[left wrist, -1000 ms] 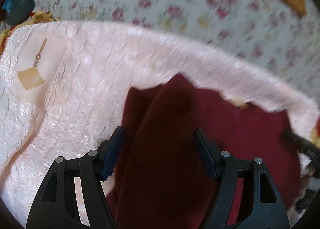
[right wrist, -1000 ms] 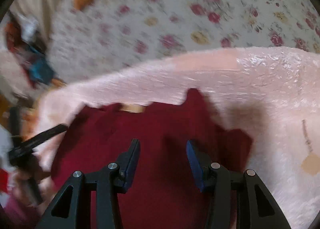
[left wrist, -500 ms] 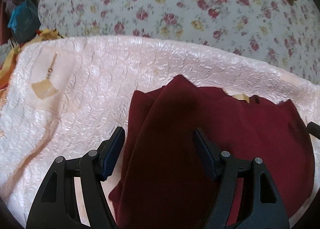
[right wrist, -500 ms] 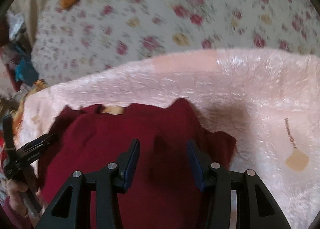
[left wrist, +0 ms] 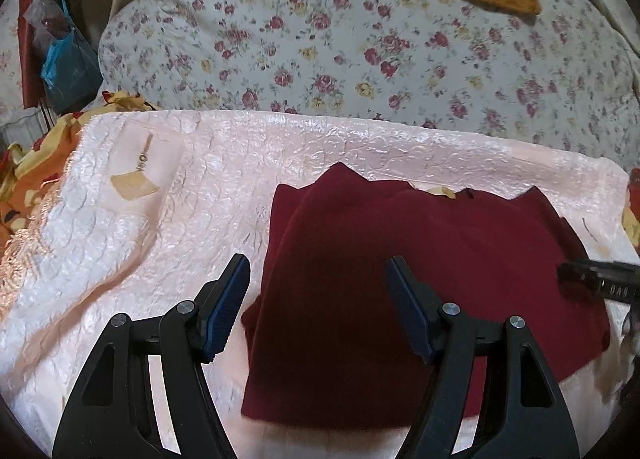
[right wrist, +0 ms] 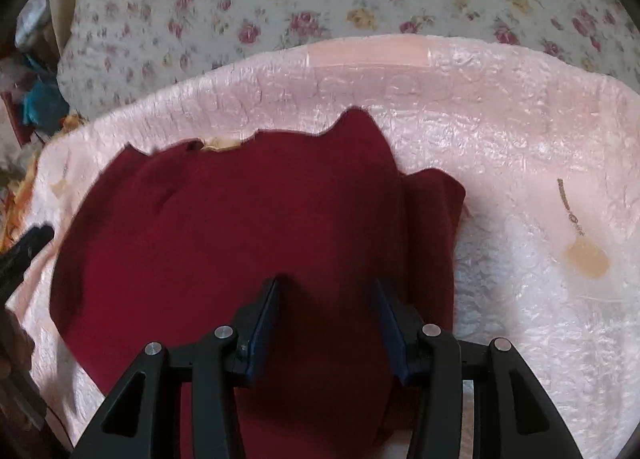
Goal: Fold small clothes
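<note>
- Both grippers empty: left gripper (left wrist: 318, 299) wide, right gripper (right wrist: 326, 315) narrower, above garment (left wrist: 420, 279) on blanket (left wrist: 200, 187).
- Sides look folded in; next likely grabbing the near hem, folding toward blanket's far edge.

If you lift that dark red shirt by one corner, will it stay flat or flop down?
Probably flop: the dark red shirt already lies in soft overlapping folds with wavy edges. It looks thin, so likely light. On the fuzzy pink blanket it may cling and bunch rather than slide.

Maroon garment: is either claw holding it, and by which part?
Nothing held: left claw and right claw hover open over the maroon garment.
</note>
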Tool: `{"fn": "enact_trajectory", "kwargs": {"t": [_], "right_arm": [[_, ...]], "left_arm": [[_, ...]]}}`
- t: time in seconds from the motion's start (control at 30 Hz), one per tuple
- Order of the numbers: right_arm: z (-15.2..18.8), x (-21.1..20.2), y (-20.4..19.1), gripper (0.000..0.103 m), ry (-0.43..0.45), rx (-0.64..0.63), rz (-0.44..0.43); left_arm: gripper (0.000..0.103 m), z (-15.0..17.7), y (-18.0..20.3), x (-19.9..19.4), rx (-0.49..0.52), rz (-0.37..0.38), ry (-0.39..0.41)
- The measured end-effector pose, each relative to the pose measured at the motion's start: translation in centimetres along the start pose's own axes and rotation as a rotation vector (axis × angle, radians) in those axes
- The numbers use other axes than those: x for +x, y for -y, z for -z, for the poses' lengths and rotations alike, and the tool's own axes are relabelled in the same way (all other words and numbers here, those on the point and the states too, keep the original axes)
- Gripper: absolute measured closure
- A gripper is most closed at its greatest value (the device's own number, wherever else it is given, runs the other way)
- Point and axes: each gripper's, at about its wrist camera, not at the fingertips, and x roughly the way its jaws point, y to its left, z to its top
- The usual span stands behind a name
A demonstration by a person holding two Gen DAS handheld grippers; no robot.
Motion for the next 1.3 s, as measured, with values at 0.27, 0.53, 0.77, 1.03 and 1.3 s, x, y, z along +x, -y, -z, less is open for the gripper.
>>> {"fn": "enact_trajectory", "kwargs": {"t": [0.27, 0.53, 0.77, 1.03, 1.3], "right_arm": [[1.6, -3.7, -3.0, 0.057, 0.03, -0.067, -0.033], [3.8, -1.9, -5.1, 0.056, -0.027, -0.133, -0.014], [2.6, -3.2, -6.7, 0.056, 0.019, -0.139, -0.043], [0.6, 0.0, -11.8, 0.056, 0.003, -0.188, -0.12], [-1.6, 4.0, -17.0, 0.056, -0.012, -0.274, -0.145]], "left_arm": [[0.032, 2.0, -0.6, -1.9, -0.01, 0.0, 0.028], [0.032, 3.4, -1.8, -0.4, -0.085, 0.056, -0.01], [0.032, 3.9, -2.5, 1.5, -0.099, 0.078, -0.042], [0.032, 4.0, -3.9, 2.8, -0.141, 0.089, -0.078], [0.032, 4.0, -5.2, 4.3, -0.19, 0.123, -0.125]]}}
